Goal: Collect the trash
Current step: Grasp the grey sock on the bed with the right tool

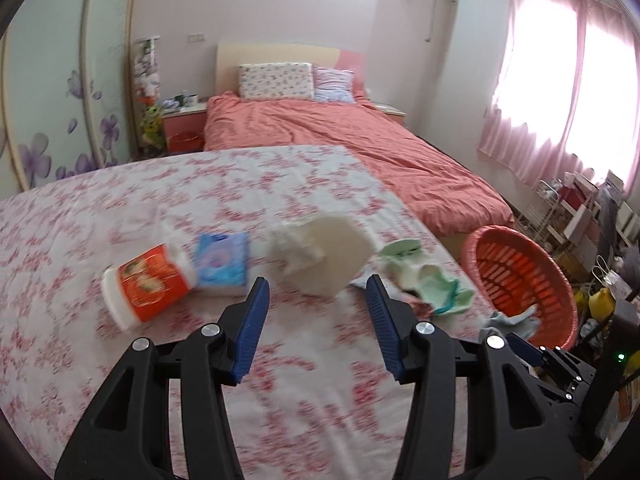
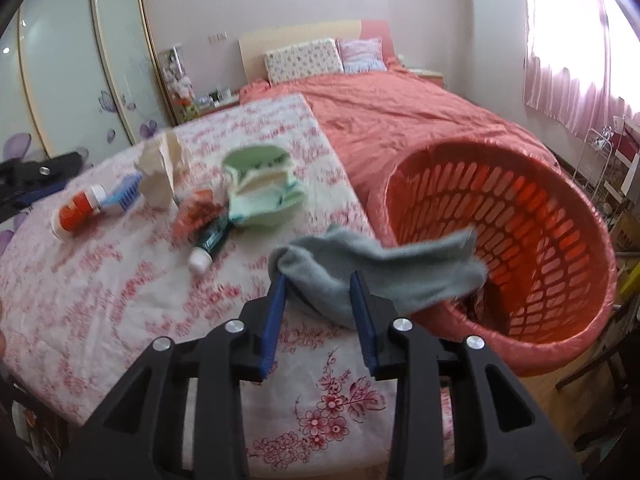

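My right gripper (image 2: 318, 284) is shut on a grey sock (image 2: 380, 268), which hangs toward the rim of the red laundry basket (image 2: 520, 248). My left gripper (image 1: 318, 288) is open and empty above the floral cover, just short of a crumpled cream paper bag (image 1: 324, 252). Left of it lie an orange-labelled cup (image 1: 148, 284) and a blue tissue pack (image 1: 222, 260). A green-and-cream wrapper (image 1: 424, 276) lies to the right. In the right wrist view I also see the wrapper (image 2: 260, 188), a green tube (image 2: 210, 244) and a red packet (image 2: 196, 212).
The floral cover (image 1: 200, 184) lies on a surface beside a bed with a coral duvet (image 1: 340, 136). The basket (image 1: 520, 284) stands off the cover's right edge. Cluttered shelves (image 1: 580, 216) stand under the pink-curtained window. A wardrobe (image 2: 80, 72) is on the left.
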